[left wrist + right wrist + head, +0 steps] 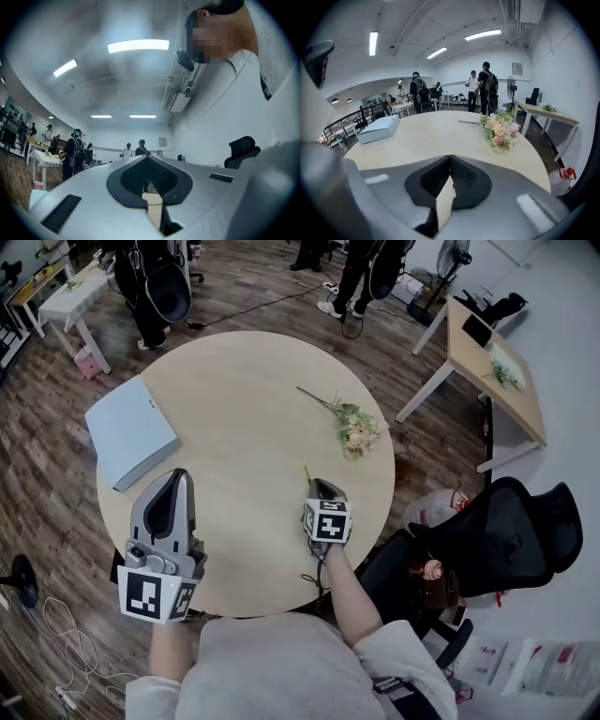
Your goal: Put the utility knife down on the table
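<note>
A flat light-blue rectangular box lies at the left edge of the round pale wooden table. The left gripper is held over the near-left edge, its jaws pressed together with nothing between them. The right gripper sits low over the near edge, right of centre. Its jaws are closed on the thin yellow utility knife, which shows only as a yellow sliver past the tips. A small bouquet of pale artificial flowers lies near the right edge.
</note>
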{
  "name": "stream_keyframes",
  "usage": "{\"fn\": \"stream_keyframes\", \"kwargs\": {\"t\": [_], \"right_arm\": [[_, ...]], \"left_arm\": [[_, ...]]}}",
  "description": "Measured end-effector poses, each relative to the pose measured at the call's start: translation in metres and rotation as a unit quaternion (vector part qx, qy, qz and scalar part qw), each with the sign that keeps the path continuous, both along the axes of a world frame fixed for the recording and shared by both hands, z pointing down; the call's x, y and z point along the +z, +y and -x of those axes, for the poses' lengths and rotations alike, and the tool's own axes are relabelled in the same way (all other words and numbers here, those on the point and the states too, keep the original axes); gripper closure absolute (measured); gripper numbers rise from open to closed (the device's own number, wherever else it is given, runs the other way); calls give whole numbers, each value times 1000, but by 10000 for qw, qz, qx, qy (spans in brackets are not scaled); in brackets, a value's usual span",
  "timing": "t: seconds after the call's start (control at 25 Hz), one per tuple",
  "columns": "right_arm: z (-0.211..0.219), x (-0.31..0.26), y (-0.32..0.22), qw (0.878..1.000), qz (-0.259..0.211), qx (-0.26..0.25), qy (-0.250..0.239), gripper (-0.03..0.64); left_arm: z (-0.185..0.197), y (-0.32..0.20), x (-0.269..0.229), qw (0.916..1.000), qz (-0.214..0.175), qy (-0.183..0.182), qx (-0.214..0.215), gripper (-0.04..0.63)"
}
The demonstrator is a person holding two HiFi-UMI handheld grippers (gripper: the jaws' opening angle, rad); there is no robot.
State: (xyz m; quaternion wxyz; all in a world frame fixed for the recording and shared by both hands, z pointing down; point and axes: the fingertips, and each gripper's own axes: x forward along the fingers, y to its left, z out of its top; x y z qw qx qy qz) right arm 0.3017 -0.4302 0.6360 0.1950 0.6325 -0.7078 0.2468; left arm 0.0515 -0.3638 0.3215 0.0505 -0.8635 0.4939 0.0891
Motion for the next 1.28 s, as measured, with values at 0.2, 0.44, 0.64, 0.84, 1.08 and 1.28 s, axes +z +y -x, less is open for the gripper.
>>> {"fn": "stream_keyframes", "kwargs": {"t": [0.2,0.44,0.64,0.84,1.08,1.28], "right_arm": [[2,-44,24,9985,-537,92,-42,606],[2,-110,50,9905,-1339,295,-58,606],[1,-162,75,9804,-1924,416,131,606],[4,-207,103,9679,-2435,490,375,606],[13,-245,132,9545,-2859,595,600,606],[17,-268,154,9464,-3089,746,581,606]], "left_arm": [[-2,6,-9,9996,-99,36,264,588],[-8,16,-20,9976,-236,81,653,588],[-15,27,-29,9947,-345,123,956,588],[-20,40,-39,9914,-468,143,1216,588],[-19,48,-47,9881,-557,157,1424,588],[-15,54,-50,9870,-572,158,1497,588]]}}
